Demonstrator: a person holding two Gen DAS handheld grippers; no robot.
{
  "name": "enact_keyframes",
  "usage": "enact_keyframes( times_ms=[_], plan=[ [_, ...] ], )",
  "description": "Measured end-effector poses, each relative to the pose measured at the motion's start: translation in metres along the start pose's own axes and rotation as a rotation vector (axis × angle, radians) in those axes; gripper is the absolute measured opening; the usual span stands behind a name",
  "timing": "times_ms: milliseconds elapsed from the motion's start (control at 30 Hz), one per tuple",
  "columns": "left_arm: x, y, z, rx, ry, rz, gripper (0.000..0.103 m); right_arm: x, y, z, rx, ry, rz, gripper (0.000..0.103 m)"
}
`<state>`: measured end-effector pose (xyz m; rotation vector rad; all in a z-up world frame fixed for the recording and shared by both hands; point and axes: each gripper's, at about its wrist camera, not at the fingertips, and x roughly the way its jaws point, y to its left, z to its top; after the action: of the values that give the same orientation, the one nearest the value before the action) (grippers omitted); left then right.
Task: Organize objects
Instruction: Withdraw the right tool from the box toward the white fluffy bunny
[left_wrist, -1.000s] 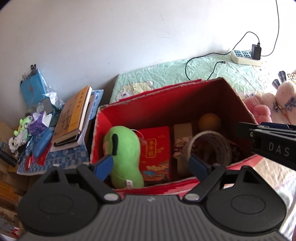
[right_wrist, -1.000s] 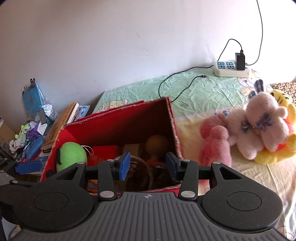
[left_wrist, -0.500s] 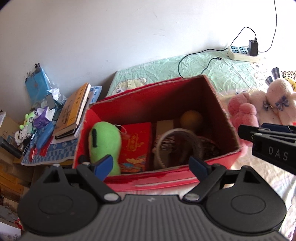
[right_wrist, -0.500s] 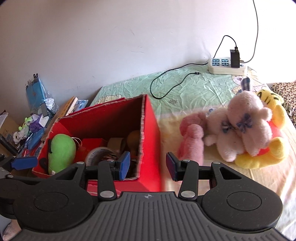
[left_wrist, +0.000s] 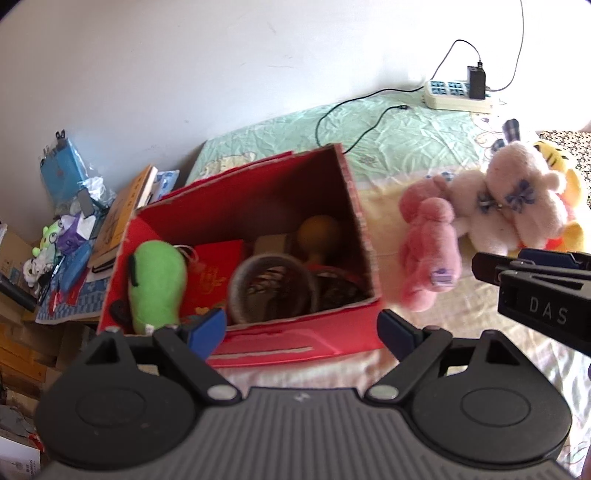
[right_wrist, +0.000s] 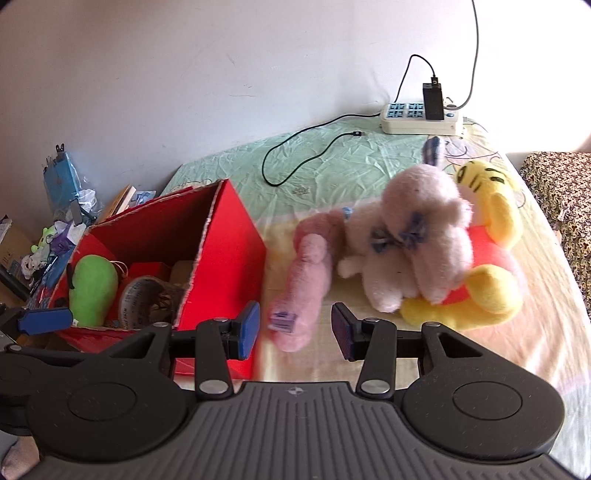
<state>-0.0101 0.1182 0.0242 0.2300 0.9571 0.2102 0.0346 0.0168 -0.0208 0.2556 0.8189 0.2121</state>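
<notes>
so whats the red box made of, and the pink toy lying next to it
Red box: looks like corrugated cardboard with a smooth red printed face; the torn rim shows a pale raw edge. Pink toy: seemingly plush fabric, fuzzy matte pile, with a small sewn-in tag at one end.

Plain white wall (right_wrist: 184, 92) behind, faint scuffs. Bed (right_wrist: 332, 166) against it, crumpled pale green sheet with cartoon prints, yellowish toward the near side. Strong daylight from the right, washing out the sheet. White power strip (right_wrist: 421, 118) at the wall edge, black charger (right_wrist: 432, 101) plugged in, black cable (right_wrist: 295, 155) looping over the sheet. Left: cluttered low surface with books (left_wrist: 129, 206), blue packet (left_wrist: 61, 170).
</notes>
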Motion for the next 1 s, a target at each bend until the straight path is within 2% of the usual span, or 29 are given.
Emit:
enact_keyframes(
  times_ms=[367, 567, 833, 867, 1000],
  plan=[
    [-0.006, -0.056, 0.012, 0.062, -0.012, -0.036, 0.09, -0.013, -0.052, 0.003, 0.043, -0.009, -0.031, 0.046],
    [-0.004, -0.082, 0.016, 0.091, -0.02, -0.102, 0.09, -0.017, -0.078, 0.004, 0.081, -0.013, -0.042, 0.046],
    [0.005, -0.098, 0.019, 0.029, -0.055, -0.361, 0.098, -0.021, -0.112, 0.006, 0.141, -0.036, -0.029, 0.045],
    [0.007, -0.1, 0.02, 0.025, -0.061, -0.389, 0.102, -0.022, -0.115, 0.006, 0.146, -0.042, -0.026, 0.044],
    [0.018, -0.112, 0.026, 0.035, -0.07, -0.479, 0.103, -0.021, -0.128, 0.014, 0.172, -0.069, 0.025, 0.04]
  ],
)
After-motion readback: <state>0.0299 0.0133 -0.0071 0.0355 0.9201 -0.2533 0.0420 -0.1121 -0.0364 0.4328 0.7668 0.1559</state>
